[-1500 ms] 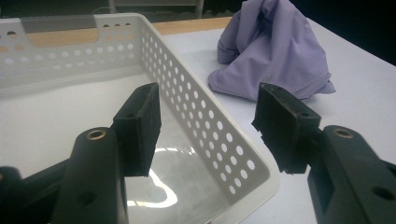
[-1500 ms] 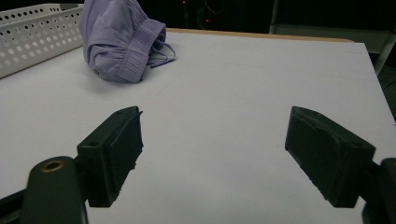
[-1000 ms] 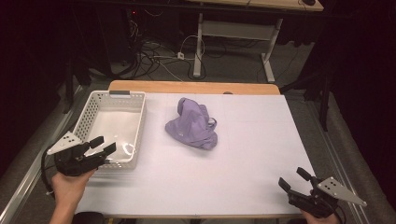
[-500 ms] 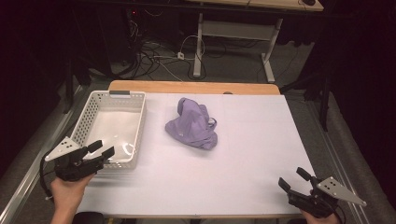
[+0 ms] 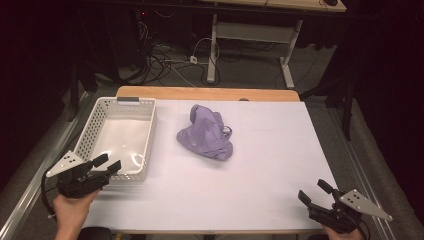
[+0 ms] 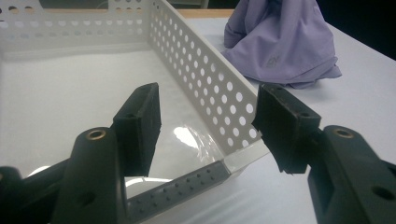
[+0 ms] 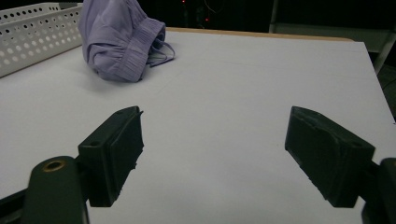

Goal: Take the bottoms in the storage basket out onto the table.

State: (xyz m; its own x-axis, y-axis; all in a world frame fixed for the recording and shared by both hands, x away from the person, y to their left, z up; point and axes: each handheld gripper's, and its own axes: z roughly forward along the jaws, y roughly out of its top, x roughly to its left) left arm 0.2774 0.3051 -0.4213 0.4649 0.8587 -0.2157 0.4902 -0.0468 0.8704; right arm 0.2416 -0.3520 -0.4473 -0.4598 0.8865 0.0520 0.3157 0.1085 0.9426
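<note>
Hovering at the table's near left corner, the left gripper (image 5: 107,166) holds its jaws wide apart over the near end of the white perforated plastic basket (image 5: 148,134), whose glossy floor lies bare. At the near right corner, the right gripper (image 5: 313,192) is also spread wide above the white table (image 5: 270,150). Farther off, well apart from both, the crumpled lilac cloth garment (image 5: 206,134) rests beside the basket; the right gripper view reveals its ribbed waistband (image 7: 135,58).
</note>
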